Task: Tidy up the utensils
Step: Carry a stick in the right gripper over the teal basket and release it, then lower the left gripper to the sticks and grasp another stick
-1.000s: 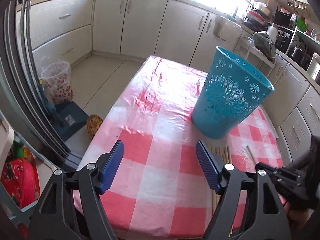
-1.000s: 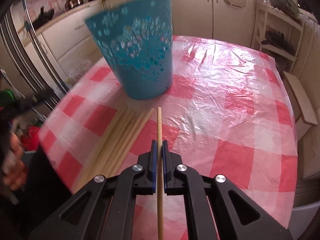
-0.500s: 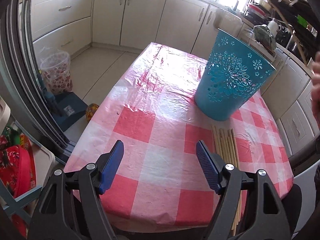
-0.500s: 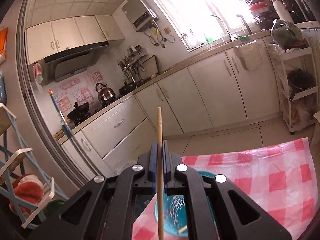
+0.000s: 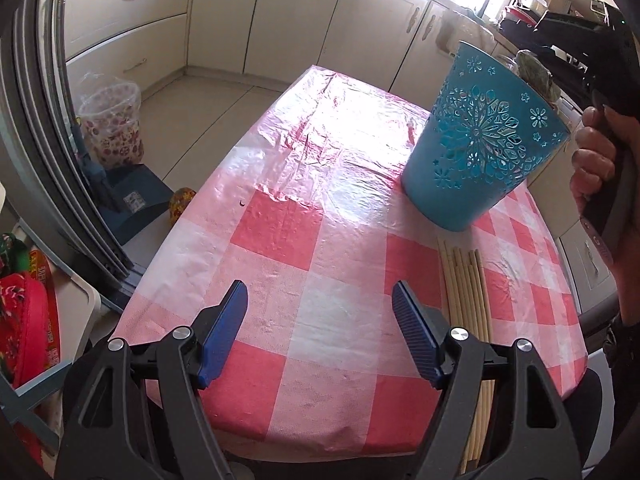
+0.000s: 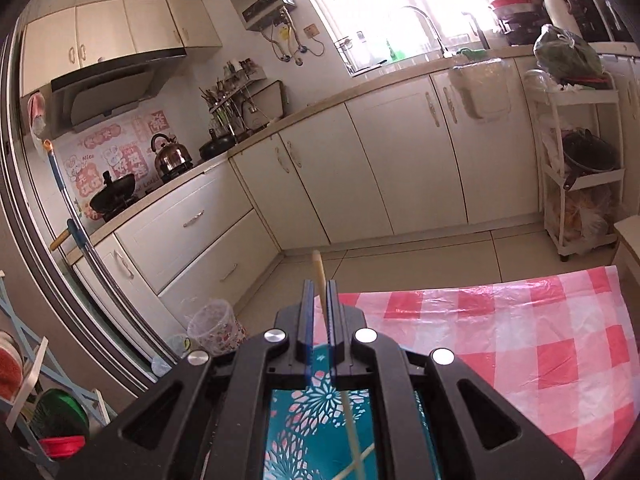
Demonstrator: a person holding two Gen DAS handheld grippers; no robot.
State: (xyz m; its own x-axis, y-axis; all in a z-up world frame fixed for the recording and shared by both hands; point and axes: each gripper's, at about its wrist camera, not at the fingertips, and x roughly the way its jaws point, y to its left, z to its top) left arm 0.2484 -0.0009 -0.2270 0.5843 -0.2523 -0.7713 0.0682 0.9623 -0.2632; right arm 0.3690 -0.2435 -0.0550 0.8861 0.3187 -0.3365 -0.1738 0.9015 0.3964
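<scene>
My left gripper (image 5: 319, 292) hangs open above the near part of the red-and-white checked table (image 5: 280, 240), with nothing between its blue pads. Right of it, several pale wooden chopsticks (image 5: 464, 280) lie side by side, pointing at the blue cut-out basket (image 5: 480, 152). A hand (image 5: 596, 160) holds the right gripper's handle just beyond the basket's rim. In the right wrist view my right gripper (image 6: 320, 286) is shut on one chopstick (image 6: 318, 268), which tilts down into the basket (image 6: 320, 412) directly below. Another chopstick (image 6: 362, 452) lies inside the basket.
A patterned waste bin (image 5: 112, 128) and a blue dustpan (image 5: 128, 200) stand on the floor left of the table, by a sliding door frame. Cream cabinets (image 6: 400, 168) line the walls. A white rack (image 6: 580, 160) stands at the far right.
My right gripper lifted the chopstick off the table to above the basket. The stick now sits lower and tilted between the pads. My left gripper sank slightly and stayed open.
</scene>
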